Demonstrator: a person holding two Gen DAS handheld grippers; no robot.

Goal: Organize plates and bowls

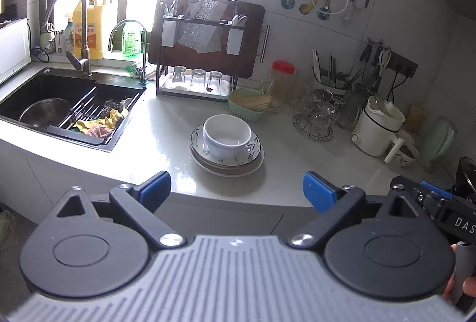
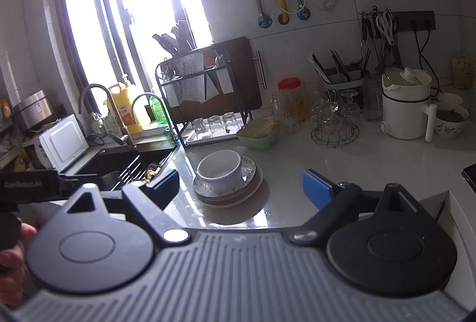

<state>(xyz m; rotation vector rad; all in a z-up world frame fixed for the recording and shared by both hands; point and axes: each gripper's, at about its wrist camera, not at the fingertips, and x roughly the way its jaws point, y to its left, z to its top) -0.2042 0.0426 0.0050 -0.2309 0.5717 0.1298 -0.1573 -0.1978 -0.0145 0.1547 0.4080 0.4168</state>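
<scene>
Sink (image 1: pixel 35 90) at 9 o'clock. White bowl (image 1: pixel 227 136) nested on stacked plates (image 1: pixel 229 164), mid desk (image 1: pixel 166 125) at 12, likely consolidated for one carry. Left hand-held gripper (image 1: pixel 236 192) and right hand-held gripper (image 2: pixel 241 188): jaws wide, empty, tilted down, short of the stack.

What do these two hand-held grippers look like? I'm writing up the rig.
Both, the left gripper and the right gripper, share one design: black linkage arms, silver pivot screws, blue-padded jaws, round black housings beside a ribbed grey body. White lettering marks their sides.
</scene>
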